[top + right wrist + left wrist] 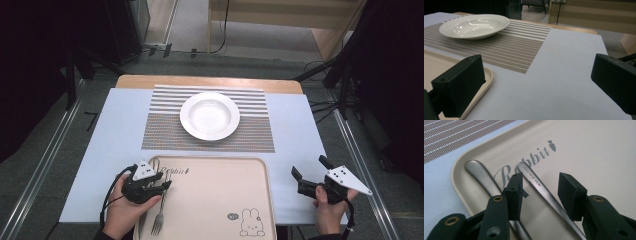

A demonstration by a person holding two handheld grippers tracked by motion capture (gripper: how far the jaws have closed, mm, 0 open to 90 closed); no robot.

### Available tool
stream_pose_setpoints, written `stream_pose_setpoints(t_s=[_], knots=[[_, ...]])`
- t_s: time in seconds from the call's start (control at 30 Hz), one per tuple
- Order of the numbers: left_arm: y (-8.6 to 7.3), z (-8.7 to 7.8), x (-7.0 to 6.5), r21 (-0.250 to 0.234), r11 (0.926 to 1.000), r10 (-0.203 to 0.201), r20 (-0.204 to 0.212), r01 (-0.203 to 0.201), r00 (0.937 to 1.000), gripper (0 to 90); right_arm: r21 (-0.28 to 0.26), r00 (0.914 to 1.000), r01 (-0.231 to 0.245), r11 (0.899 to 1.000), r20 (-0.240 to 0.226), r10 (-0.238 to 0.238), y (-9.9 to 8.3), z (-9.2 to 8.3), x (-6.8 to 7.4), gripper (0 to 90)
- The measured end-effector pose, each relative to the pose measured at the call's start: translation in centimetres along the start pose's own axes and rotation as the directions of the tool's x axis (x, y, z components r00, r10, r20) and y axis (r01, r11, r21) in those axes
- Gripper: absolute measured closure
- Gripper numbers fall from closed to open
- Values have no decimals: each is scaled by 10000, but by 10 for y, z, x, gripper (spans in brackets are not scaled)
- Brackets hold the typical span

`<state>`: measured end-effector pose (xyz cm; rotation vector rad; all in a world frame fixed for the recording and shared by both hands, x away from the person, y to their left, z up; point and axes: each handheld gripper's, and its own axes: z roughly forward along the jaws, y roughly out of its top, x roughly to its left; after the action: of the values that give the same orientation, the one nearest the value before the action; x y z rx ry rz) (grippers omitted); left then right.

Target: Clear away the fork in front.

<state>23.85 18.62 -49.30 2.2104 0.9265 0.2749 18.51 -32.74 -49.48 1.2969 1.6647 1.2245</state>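
Left gripper view: two utensil handles [541,187]; left hand-held gripper [541,195] spread astride one, apparently untouched.

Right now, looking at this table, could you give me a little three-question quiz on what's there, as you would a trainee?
1. True or false: the round white ceramic plate rests on the striped woven placemat.
2. Which hand-held black left gripper position is right? A) jaws either side of a steel cutlery handle, B) over the plate, C) off the table.
3. What animal is drawn on the beige plastic tray?

Key: 1 true. 2 A, the pads apparently not yet pressing the handle. 3 a rabbit.
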Motion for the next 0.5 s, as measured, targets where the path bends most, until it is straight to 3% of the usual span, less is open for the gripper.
stream_pose_setpoints(t_s=[0.17,0.27,0.4,0.5], knots=[[-1,-7,-5,129,9997,197,1079,-212,9940,885,-14,10000,-49,10000,39,50,0,-1,0,0],[-3,-6,-11,411,9981,398,1382,-459,9896,900,16,10000,-56,10000,70,56,0,-1,-1,0],[-7,-2,-16,889,9935,578,1477,-715,9873,900,21,10000,-47,10000,40,47,0,0,0,0],[-8,-1,-15,904,9941,459,1580,-607,9864,900,5,10000,17,10000,55,-17,0,0,0,0]])
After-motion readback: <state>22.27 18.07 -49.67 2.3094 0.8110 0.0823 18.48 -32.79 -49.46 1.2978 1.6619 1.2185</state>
